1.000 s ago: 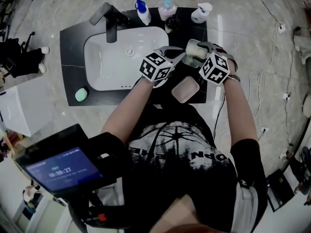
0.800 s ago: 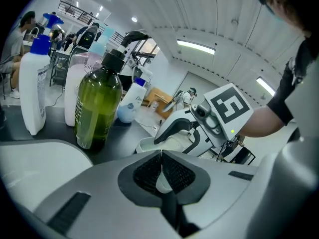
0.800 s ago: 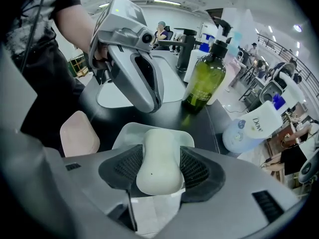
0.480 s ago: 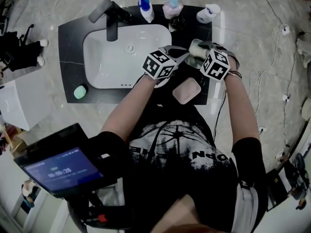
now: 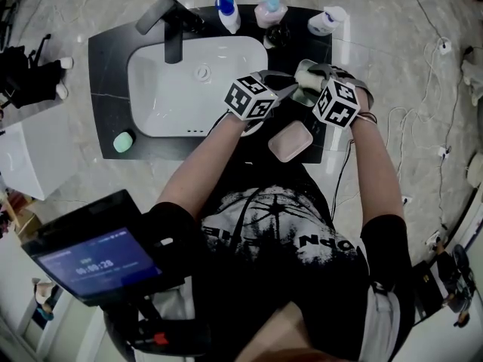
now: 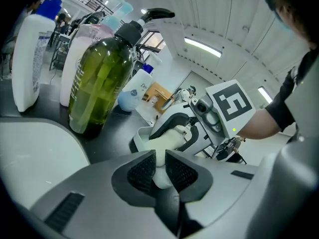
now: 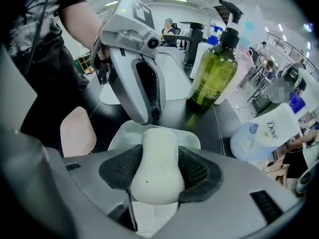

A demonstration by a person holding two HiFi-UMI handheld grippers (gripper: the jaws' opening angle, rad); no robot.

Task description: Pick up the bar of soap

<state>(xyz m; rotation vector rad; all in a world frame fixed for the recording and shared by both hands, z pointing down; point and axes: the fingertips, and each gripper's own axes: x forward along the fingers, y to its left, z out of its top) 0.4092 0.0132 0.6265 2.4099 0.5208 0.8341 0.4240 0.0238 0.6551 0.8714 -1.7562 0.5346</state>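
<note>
The white bar of soap (image 7: 158, 168) sits lengthwise between the pads of my right gripper (image 7: 158, 183), which is shut on it just above a white soap dish (image 7: 124, 133). In the head view the soap (image 5: 303, 72) is at the counter's right side. My left gripper (image 6: 160, 158) points at the soap's other end (image 6: 167, 138). Its jaws have just been opening and now stand a narrow gap apart, and the soap's end shows in that gap. In the right gripper view the left gripper (image 7: 152, 116) has its tips right at the soap's far end.
A green pump bottle (image 7: 214, 73) stands close behind the dish, and a Dove bottle (image 7: 264, 133) lies to the right. A pink dish (image 5: 290, 140) sits at the counter's front edge. The white basin (image 5: 173, 89) and black faucet (image 5: 170, 29) lie left, with a green object (image 5: 123, 141) at the front left.
Both grippers keep their place at the soap on the counter's right side. The head view shows no clear movement.
</note>
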